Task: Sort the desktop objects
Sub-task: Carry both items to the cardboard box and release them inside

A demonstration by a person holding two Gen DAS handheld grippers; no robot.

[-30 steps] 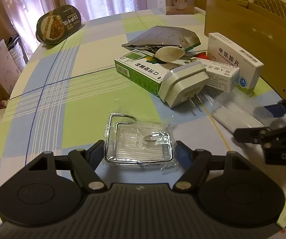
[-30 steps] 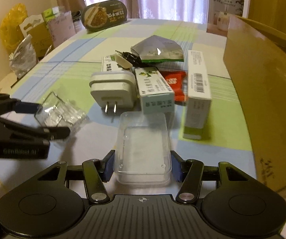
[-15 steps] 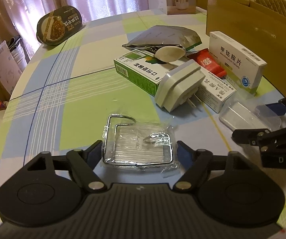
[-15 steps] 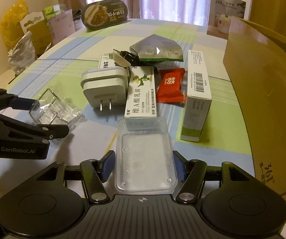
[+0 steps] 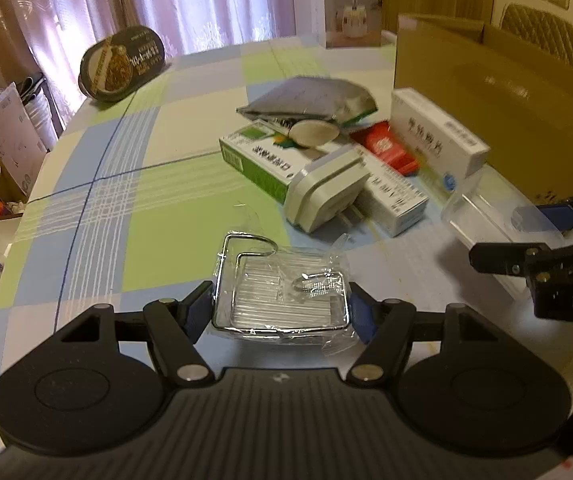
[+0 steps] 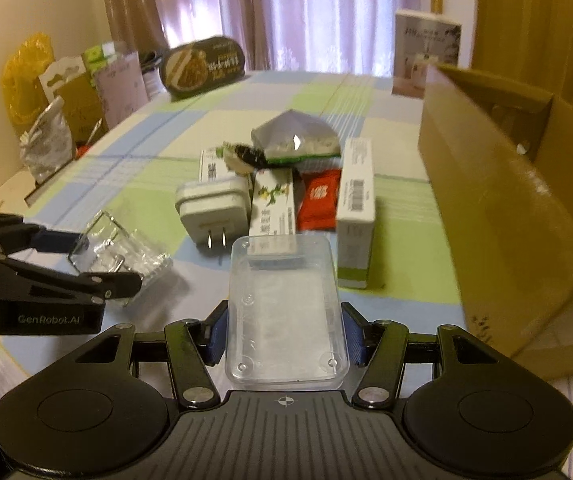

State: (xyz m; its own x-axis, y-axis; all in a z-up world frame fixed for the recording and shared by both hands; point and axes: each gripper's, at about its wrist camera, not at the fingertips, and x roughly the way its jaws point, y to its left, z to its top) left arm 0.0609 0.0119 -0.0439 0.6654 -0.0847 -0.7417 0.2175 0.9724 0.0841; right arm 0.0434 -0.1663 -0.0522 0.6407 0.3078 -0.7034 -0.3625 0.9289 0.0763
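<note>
Fingers (image 5: pixel 196 314) of the left gripper (image 5: pixel 280 308) pinched onto the wire rack (image 5: pixel 282 300), one blue pad against each side of the frame, with the crinkly plastic wrap caught in between. Same deal on the right gripper (image 6: pixel 284 332): pads (image 6: pixel 215 334) squeezed onto the long walls of the clear plastic tray (image 6: pixel 286 308), near its close end. Can't really tell whether either one is lifted or just resting on the checked tablecloth (image 5: pixel 146 216). Handling-wise, guessing both weigh next to nothing. Rack looks stiff enough, but that wrap is probably slippery, so better to grab on the wire frame and not the loose film. Tray looks thin and bendy, so likely to bow or pop out if squeezed hard; gripping low by the corners seems safer than mid-wall. Further out, sitting in a pile mid-table: white plug adapter (image 5: pixel 326 192), a few medicine boxes (image 5: pixel 434 136), a red packet (image 6: pixel 320 196) and a silver pouch (image 5: pixel 310 96). Off to the right, just beside the pile, a big open cardboard box (image 6: pixel 506 200), presumably where stuff goes.
</note>
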